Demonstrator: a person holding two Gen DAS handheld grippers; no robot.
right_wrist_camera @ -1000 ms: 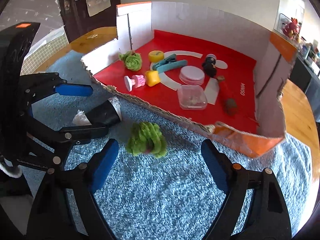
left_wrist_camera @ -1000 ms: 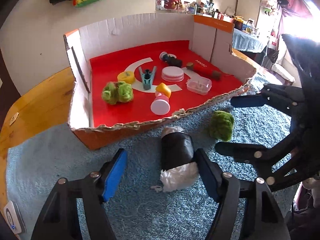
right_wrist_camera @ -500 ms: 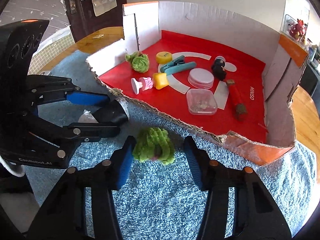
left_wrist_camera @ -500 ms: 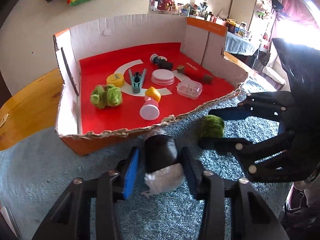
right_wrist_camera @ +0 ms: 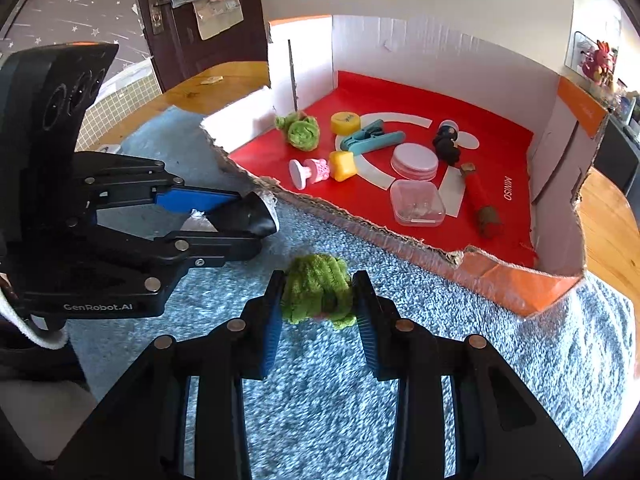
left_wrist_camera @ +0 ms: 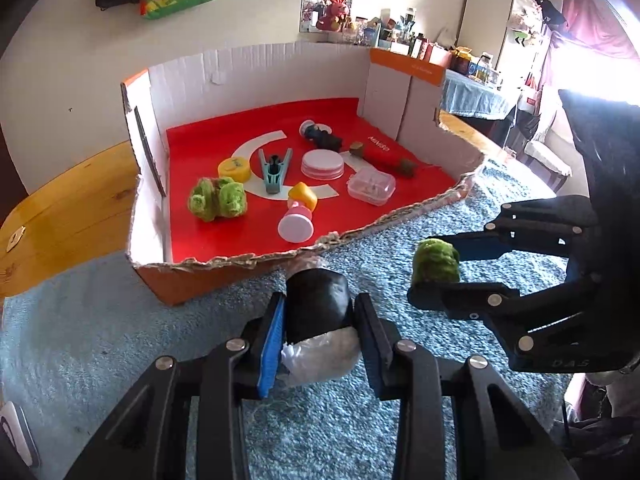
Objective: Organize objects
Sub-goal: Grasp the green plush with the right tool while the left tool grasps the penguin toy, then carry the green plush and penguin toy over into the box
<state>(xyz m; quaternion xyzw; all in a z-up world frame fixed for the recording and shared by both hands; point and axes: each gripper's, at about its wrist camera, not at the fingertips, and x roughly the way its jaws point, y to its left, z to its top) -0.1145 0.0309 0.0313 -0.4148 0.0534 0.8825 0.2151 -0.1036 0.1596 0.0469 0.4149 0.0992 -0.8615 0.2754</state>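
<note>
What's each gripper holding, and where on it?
Left gripper: black roll, clamped across its sides. Right gripper: green fuzzy ball, squeezed across its middle.

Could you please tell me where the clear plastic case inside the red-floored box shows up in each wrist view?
Left wrist view: the clear plastic case lies right of centre on the red floor, near the torn front edge, just right of the white round lid.
Right wrist view: the case lies right of centre, just below that lid.
Shared landmark: the white round lid beside it.
</note>
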